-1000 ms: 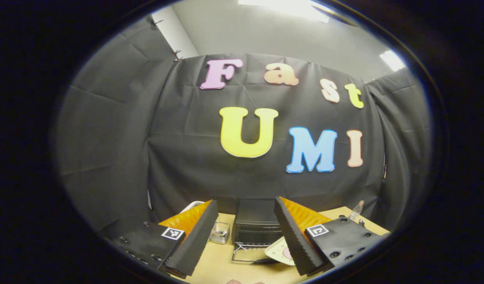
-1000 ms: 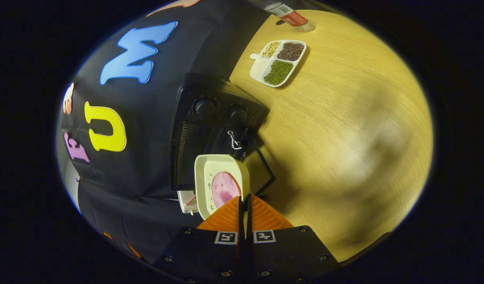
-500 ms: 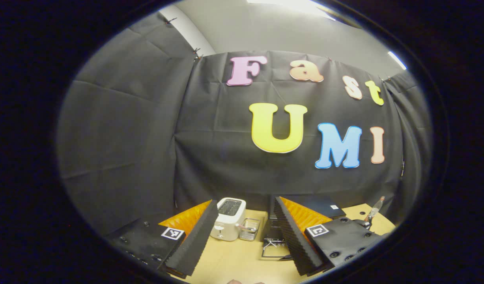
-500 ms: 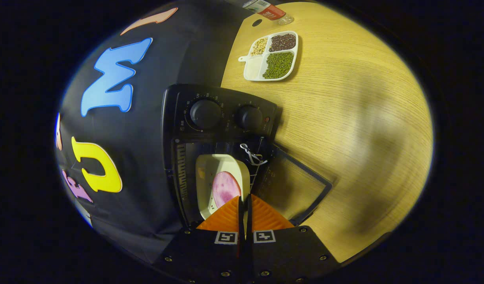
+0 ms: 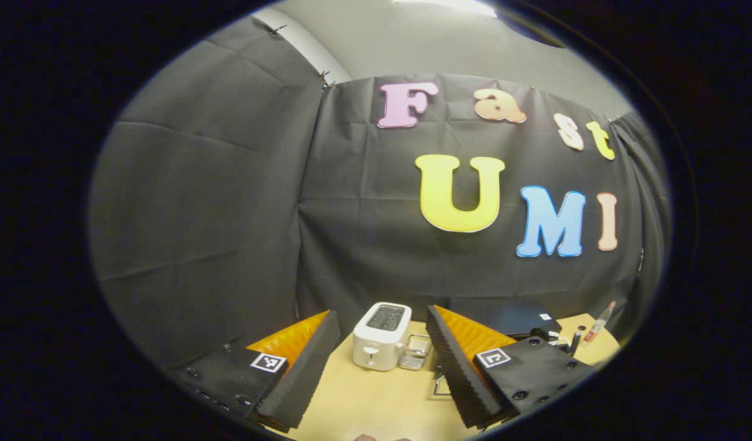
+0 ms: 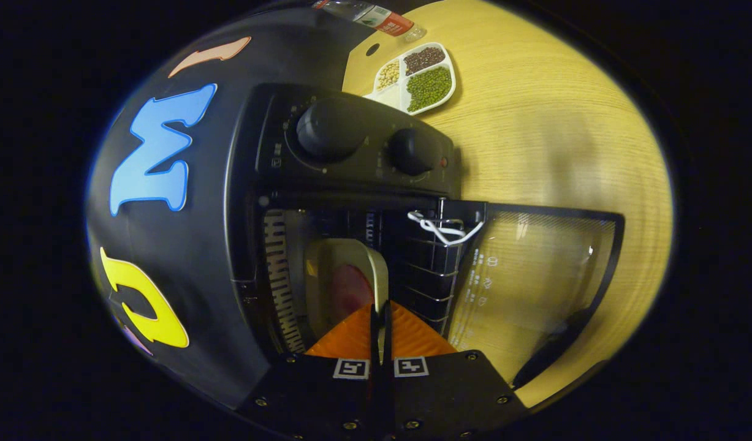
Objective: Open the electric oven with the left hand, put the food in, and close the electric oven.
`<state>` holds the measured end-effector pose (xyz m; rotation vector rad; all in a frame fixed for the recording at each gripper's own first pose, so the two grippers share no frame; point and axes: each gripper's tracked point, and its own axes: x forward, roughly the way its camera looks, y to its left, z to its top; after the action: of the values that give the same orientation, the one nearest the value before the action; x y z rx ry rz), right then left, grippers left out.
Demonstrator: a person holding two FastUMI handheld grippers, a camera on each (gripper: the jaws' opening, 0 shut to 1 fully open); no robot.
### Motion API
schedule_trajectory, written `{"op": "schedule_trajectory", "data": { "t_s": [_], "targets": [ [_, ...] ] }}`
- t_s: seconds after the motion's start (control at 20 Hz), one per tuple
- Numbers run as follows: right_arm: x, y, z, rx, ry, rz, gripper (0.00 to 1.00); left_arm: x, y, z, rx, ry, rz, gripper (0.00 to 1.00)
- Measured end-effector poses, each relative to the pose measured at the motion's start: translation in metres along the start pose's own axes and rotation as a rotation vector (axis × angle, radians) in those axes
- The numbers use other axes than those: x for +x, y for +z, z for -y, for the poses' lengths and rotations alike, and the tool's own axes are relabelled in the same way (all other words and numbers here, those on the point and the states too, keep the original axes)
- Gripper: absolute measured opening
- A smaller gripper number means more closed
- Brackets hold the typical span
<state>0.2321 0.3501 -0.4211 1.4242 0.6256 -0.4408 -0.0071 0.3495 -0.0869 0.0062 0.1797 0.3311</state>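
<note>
Over the last second our right gripper (image 6: 380,318) has carried the cream plate (image 6: 326,269) with its pink slice of food (image 6: 350,288) off the open air and into the cavity of the electric oven (image 6: 351,153); its fingers are pinched nearly together on the plate's near rim. The glass door (image 6: 535,269) lies swung fully down toward the desk (image 6: 565,135), so we judge the putting-in nearly done, with release and closing left. Meanwhile our left gripper (image 5: 382,361) has swung away from the oven toward the white toaster (image 5: 382,335) at the desk's back edge, jaws wide and empty. The dial markings, the door's printed symbols and the bottle (image 6: 376,12) label are too small for us to read.
</note>
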Motion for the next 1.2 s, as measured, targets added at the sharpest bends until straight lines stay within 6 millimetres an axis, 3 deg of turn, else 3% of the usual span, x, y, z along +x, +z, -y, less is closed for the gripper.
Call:
{"op": "schedule_trajectory", "data": {
  "t_s": [0.3, 0.65, 0.7, 0.75, 0.8, 0.85, 0.95, 1.15, 1.2],
  "targets": [
    [0.026, -0.015, 0.001, 0.058, -0.025, 0.064, 0.01, 0.003, -0.007, -0.005, 0.039, 0.01, -0.031, 0.97],
    [0.027, -0.011, -0.002, 0.037, -0.003, 0.089, 0.08, 0.002, -0.003, 0.014, 0.077, -0.03, -0.026, 0.97],
    [0.022, -0.013, -0.004, 0.009, 0.007, 0.075, 0.11, 0.001, -0.001, 0.018, 0.074, -0.037, -0.02, 0.97],
    [0.016, -0.016, -0.004, -0.037, 0.001, 0.051, 0.21, 0.0, 0.002, 0.023, 0.07, -0.046, -0.012, 1.0],
    [0.008, -0.018, -0.005, -0.091, 0.006, 0.033, 0.24, 0.0, 0.004, 0.029, 0.068, -0.054, -0.005, 0.91],
    [0.0, -0.018, -0.003, -0.16, -0.008, 0.01, 0.4, 0.0, 0.004, 0.035, 0.067, -0.062, -0.003, 1.0],
    [-0.021, -0.016, -0.001, -0.274, -0.005, -0.018, 0.59, 0.0, 0.005, 0.048, 0.053, -0.088, 0.002, 1.0],
    [-0.064, 0.001, -0.003, -0.439, 0.036, -0.045, 0.6, -0.001, 0.001, 0.081, 0.033, -0.141, -0.001, 0.97],
    [-0.077, 0.008, -0.005, -0.501, 0.047, -0.049, 0.6, -0.002, 0.001, 0.09, 0.028, -0.156, -0.003, 1.0]
  ]
}}
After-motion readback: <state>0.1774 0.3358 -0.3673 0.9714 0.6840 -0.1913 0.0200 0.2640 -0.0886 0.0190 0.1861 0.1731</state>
